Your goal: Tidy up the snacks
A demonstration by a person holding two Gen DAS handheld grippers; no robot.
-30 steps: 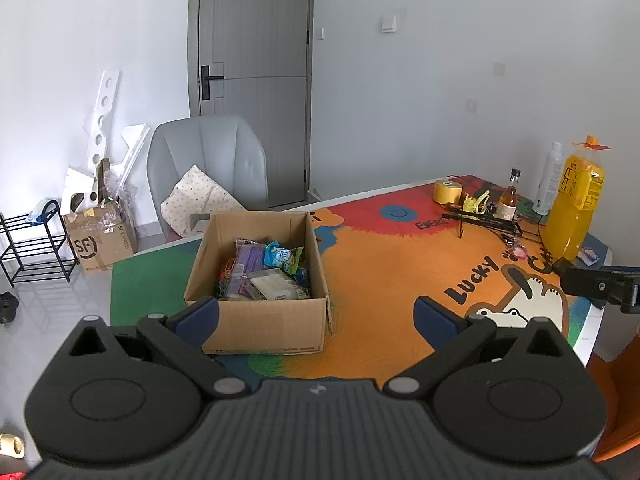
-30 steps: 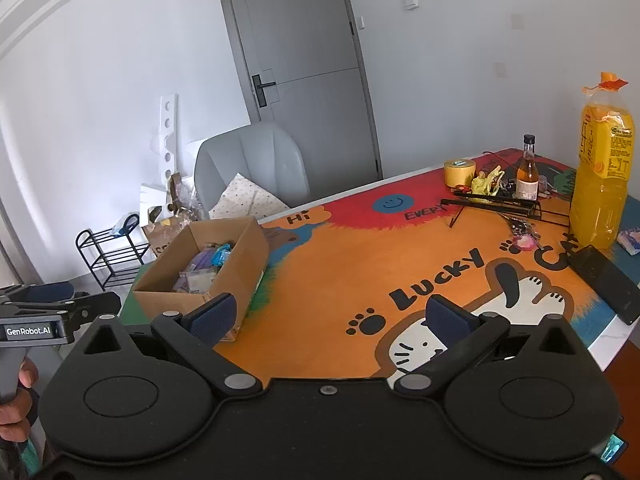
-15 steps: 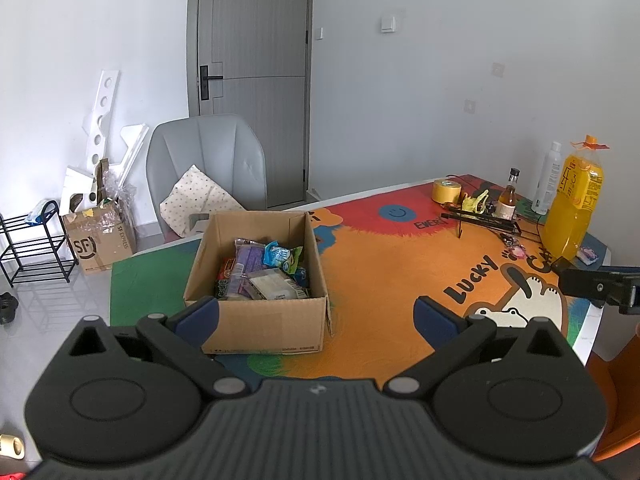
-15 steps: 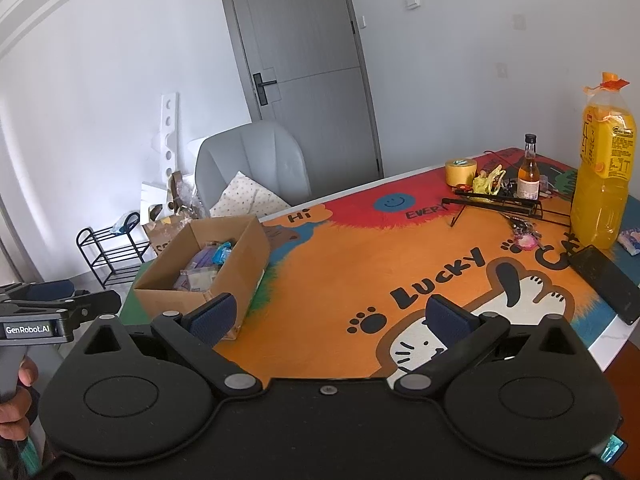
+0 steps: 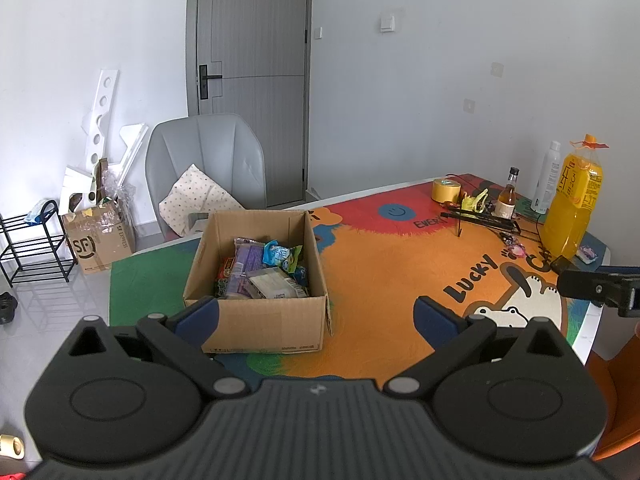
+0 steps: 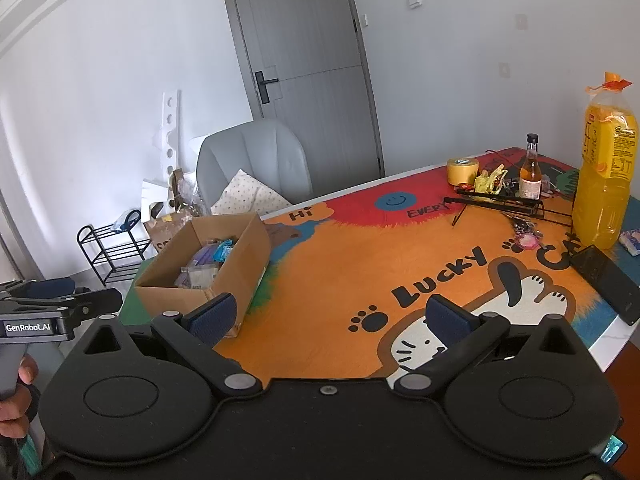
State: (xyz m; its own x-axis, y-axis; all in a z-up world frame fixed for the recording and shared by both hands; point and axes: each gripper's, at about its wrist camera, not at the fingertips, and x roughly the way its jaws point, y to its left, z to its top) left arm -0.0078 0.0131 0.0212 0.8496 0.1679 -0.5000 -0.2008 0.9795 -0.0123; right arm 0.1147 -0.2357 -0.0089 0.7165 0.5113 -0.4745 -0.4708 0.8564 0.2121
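Snacks heaped in the box, both claws idle

The open brown corrugated cardboard box (image 5: 256, 276) sits at 10 o'clock on the glossy orange cartoon table mat (image 6: 360, 264), holding a loose pile of crinkly foil and plastic snack packets (image 5: 262, 272). The left gripper (image 5: 316, 314) and right gripper (image 6: 332, 316) both hover spread wide, holding nothing. This fits either packets gathered in already or packets waiting to be sorted out.

free: wide bare tabletop (image 6: 352, 264) between cardboard box (image 5: 256, 280) and right-end clutter | box: top open | obstacles: juice bottle (image 6: 606, 172), black rack (image 6: 500, 202), tape roll (image 6: 462, 170), small bottle (image 6: 530, 172), black slab (image 6: 606, 280)
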